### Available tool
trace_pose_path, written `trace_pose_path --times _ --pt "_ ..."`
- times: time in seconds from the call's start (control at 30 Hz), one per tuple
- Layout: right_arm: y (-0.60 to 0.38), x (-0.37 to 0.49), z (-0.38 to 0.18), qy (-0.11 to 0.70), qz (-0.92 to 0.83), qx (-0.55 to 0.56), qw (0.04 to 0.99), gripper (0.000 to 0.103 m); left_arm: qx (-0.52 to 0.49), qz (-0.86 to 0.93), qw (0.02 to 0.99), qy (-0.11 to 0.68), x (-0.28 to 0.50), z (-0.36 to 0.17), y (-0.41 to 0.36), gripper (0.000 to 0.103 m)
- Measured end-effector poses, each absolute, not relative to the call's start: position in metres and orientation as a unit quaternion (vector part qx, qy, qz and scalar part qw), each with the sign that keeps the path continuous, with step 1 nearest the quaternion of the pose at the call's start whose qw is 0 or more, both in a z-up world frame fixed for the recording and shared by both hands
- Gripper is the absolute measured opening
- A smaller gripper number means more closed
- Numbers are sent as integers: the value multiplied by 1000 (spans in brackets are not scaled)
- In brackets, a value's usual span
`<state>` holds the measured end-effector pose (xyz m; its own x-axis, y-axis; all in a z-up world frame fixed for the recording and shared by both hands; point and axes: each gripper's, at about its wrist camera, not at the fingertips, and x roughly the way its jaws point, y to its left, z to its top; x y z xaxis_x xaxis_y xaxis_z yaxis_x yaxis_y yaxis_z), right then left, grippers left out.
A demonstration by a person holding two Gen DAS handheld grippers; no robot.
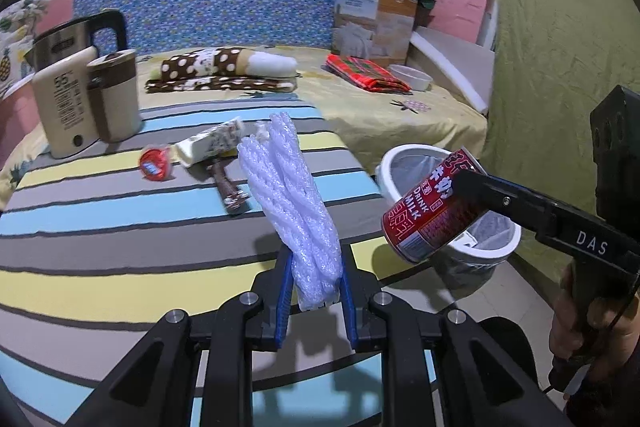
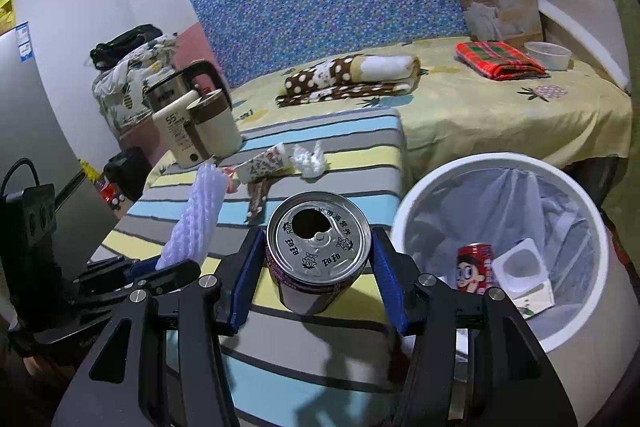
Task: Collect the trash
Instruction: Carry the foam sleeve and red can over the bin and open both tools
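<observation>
The left gripper (image 1: pixel 314 301) clamps a white foam net sleeve (image 1: pixel 292 203); the right gripper (image 2: pixel 316 283) grips a red milk can (image 2: pixel 316 247), its far side hidden, beside the white bin (image 2: pixel 560 323) and striped bedspread (image 1: pixel 100 227).

The red milk can (image 1: pixel 434 211) covers the near rim of the white trash bin (image 1: pixel 404 155). The foam net (image 1: pixel 296 211) hides part of the striped cover behind it. The wrapper (image 1: pixel 212 147) print is blurred.
</observation>
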<state>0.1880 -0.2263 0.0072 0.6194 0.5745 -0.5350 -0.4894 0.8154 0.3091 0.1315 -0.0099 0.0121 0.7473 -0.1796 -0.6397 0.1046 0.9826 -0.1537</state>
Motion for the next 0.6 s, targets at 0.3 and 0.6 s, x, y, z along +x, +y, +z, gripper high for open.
trace_pose_path --times 0.3,0.6 --pt "-259 193 9 312 250 77 913 55 -48 -115 929 349 150 13 -42 22" --pt "-297 200 9 304 189 89 929 55 -27 -163 923 348 173 13 -84 22"
